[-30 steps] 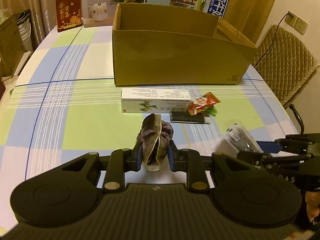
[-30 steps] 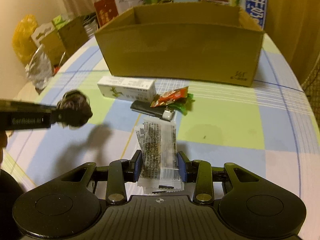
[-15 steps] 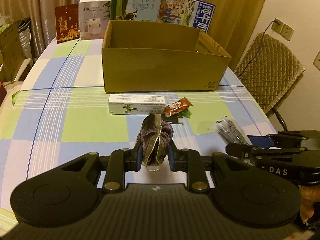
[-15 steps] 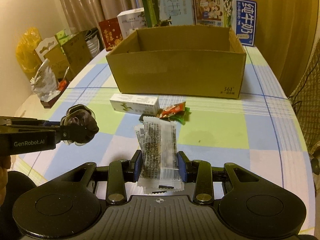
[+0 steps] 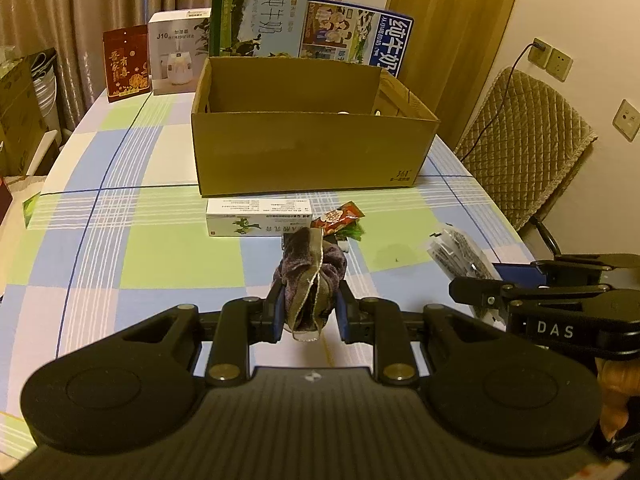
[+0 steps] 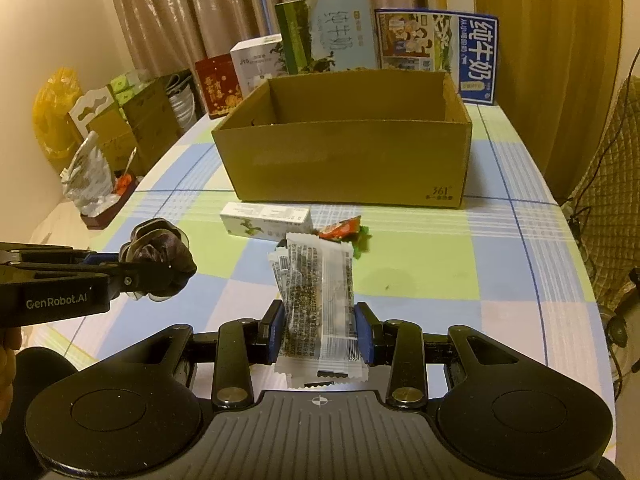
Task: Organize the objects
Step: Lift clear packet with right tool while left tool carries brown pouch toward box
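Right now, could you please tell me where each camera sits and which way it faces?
Left wrist: on the left hand-held gripper, facing the cardboard box; it clamps a purple scrunchie.
Right wrist: on the right hand-held gripper, facing the same box; it clamps a clear snack packet.
Shared: box, white carton, red wrapper, each other's gripper.

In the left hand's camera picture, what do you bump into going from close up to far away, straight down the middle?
Left gripper → purple scrunchie → white carton → cardboard box → green milk carton.
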A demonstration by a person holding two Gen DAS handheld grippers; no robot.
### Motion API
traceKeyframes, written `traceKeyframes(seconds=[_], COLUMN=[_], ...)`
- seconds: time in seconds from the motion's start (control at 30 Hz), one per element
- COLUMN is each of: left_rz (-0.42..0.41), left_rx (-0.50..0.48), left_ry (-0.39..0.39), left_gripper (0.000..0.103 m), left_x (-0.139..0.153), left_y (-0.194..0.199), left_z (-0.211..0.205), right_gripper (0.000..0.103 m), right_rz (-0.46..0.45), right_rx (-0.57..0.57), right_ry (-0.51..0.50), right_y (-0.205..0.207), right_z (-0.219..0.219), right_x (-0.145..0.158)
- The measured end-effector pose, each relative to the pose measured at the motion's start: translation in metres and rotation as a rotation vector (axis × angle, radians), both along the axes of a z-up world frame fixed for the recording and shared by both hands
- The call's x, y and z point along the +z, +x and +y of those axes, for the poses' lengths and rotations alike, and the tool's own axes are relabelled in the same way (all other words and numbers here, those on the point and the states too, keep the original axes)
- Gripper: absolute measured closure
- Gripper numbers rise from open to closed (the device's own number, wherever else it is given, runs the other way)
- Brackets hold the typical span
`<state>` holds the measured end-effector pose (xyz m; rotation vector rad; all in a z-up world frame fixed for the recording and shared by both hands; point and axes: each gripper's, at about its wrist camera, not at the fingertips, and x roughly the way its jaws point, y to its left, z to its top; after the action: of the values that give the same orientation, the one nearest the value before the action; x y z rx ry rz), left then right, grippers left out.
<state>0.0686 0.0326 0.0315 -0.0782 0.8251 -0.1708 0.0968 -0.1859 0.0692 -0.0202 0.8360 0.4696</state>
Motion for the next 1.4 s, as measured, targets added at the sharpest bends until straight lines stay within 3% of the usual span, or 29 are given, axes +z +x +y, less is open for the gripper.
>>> traceKeyframes(seconds=[1.4], left_rz=[0.009], left_rx=[-0.008], left_ry=[-0.02], left_gripper=[0.083], left_x=[-0.003], left_y=[0.007], left_z=[-0.003], right_gripper=[0.069], right_rz=[0.018], right_rx=[-0.025], right_ry=[-0.002], right_y=[0.013], right_z=[-0.007], right_x=[-0.002])
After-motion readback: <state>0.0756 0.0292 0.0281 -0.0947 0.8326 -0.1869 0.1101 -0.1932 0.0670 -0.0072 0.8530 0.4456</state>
